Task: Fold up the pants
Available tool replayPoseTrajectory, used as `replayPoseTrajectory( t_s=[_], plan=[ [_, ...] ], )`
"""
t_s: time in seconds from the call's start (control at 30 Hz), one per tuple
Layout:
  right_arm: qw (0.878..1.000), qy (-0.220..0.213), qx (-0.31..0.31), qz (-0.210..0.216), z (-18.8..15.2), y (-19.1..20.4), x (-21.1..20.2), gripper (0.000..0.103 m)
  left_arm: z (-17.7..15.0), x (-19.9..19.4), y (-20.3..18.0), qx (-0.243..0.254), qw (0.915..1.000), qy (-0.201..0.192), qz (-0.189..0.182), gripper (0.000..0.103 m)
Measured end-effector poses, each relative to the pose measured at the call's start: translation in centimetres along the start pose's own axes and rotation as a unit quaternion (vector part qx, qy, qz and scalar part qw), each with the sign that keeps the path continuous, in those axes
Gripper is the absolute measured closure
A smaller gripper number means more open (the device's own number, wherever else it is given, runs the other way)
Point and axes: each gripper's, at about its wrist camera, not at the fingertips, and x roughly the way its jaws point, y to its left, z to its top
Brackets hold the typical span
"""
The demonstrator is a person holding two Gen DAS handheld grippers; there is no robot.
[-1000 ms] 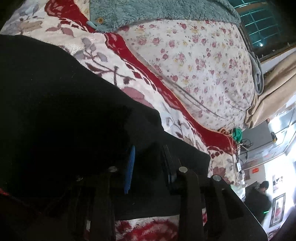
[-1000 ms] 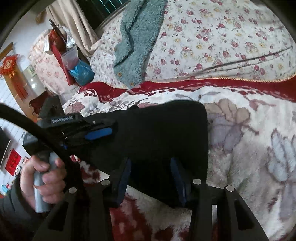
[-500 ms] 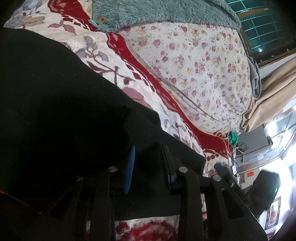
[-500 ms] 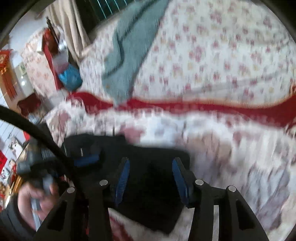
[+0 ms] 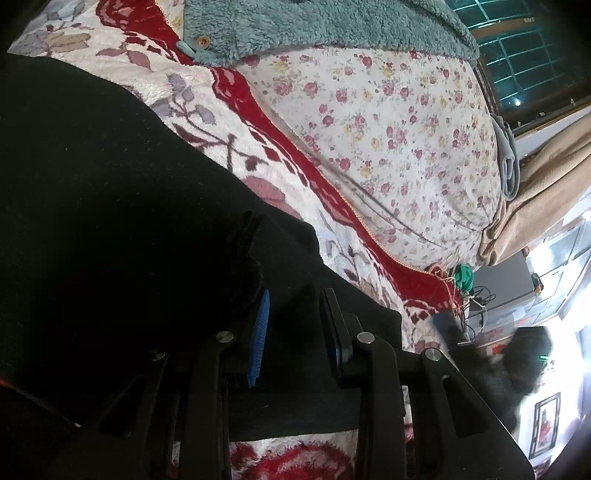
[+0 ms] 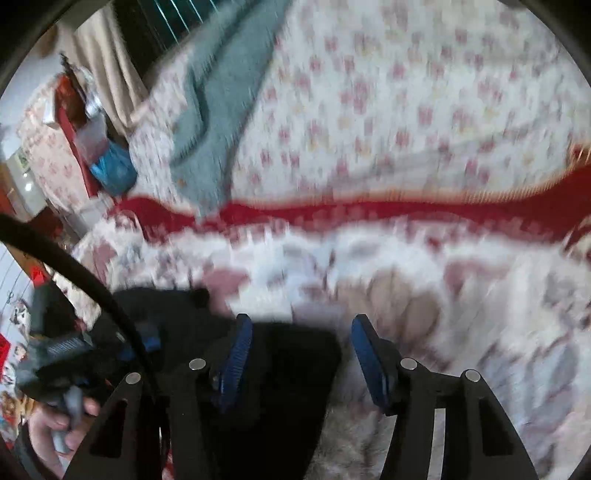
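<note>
- On the bed, the black pants (image 5: 110, 221) lie folded on a plush red-and-white floral blanket (image 5: 229, 122).
- Since a second ago the right tool (image 6: 301, 354) has pulled back; its blue pads now stand wide apart, empty, at the pants' edge.
- Left tool (image 5: 295, 328) is unchanged, part open above the soft, matte cloth, gripping nothing.
- A fuzzy teal garment (image 5: 314, 29) lies on the flowered quilt (image 5: 388, 129).

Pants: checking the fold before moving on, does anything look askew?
One thing: on the pants, a thick bunched fold sits ahead of the left claw, not flat. The right-wrist view is too blurred to judge.
</note>
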Motion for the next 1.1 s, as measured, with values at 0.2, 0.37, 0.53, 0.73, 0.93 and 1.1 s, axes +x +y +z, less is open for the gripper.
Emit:
replayPoseTrajectory(
  t_s=[0.2, 0.37, 0.53, 0.73, 0.93, 1.1],
  plan=[
    [0.997, 0.04, -0.051, 0.039, -0.1, 2.6, 2.5, 0.046, -0.2, 0.0, -0.2, 0.005, 1.0, -0.008, -0.001, 0.073],
    [0.993, 0.09, -0.073, -0.027, -3.3, 2.2, 6.0, 0.043, 0.0, -0.5, -0.9, 0.011, 0.9997, -0.008, -0.019, 0.071],
    [0.993, 0.104, -0.055, -0.027, -1.5, 3.0, 4.2, 0.044, 1.6, -6.8, -1.0, -0.006, 0.9942, -0.062, -0.088, 0.067],
    [0.997, 0.057, -0.056, 0.0, -0.4, 5.2, 2.1, 0.044, 3.0, -18.8, 7.1, -0.085, 0.9764, -0.183, -0.077, 0.035],
    [0.996, 0.074, -0.036, 0.032, -2.2, 7.1, 2.9, 0.044, 1.4, -19.8, 19.1, -0.257, 0.9479, -0.177, -0.063, 0.028],
    [0.994, 0.087, -0.049, 0.038, -3.4, 8.0, 3.2, 0.044, 0.5, -17.2, 21.6, -0.293, 0.9386, -0.148, -0.107, 0.027]
  ],
)
